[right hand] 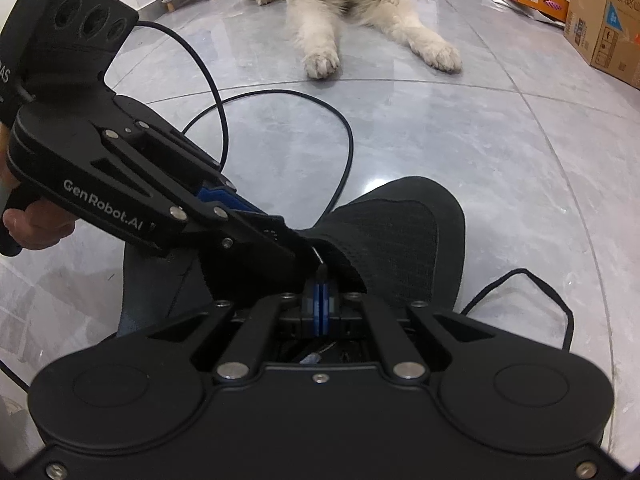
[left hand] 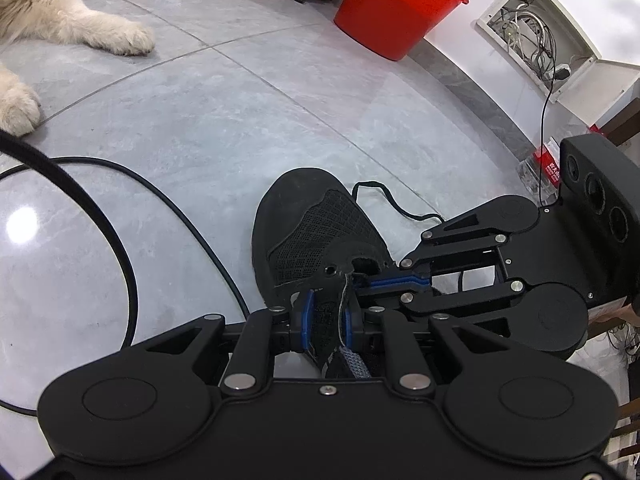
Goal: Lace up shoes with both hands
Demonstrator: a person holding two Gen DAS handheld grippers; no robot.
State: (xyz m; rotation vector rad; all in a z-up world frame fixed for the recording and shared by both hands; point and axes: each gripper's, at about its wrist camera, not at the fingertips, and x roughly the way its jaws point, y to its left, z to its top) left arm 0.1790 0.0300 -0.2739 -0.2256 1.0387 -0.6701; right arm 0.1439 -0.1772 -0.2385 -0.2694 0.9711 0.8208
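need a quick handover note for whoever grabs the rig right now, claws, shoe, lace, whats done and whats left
Left claw: closed on the tongue and eyelet edge of the black shoe, steadying it on the floor.
Right claw: shut, pinching what looks like the lace tip at the shoe's eyelet area.
Black lace: most of it lies loose on the tiles beside the shoe.
Done: shoe held, lace end gripped.
Left: nearly all the threading; no crossings are visible yet.
Note: a dog lies close ahead, and a cable loops nearby.

shoe (right hand: 400, 232) heel: hidden behind gripper body | dog (right hand: 340, 8): head cropped
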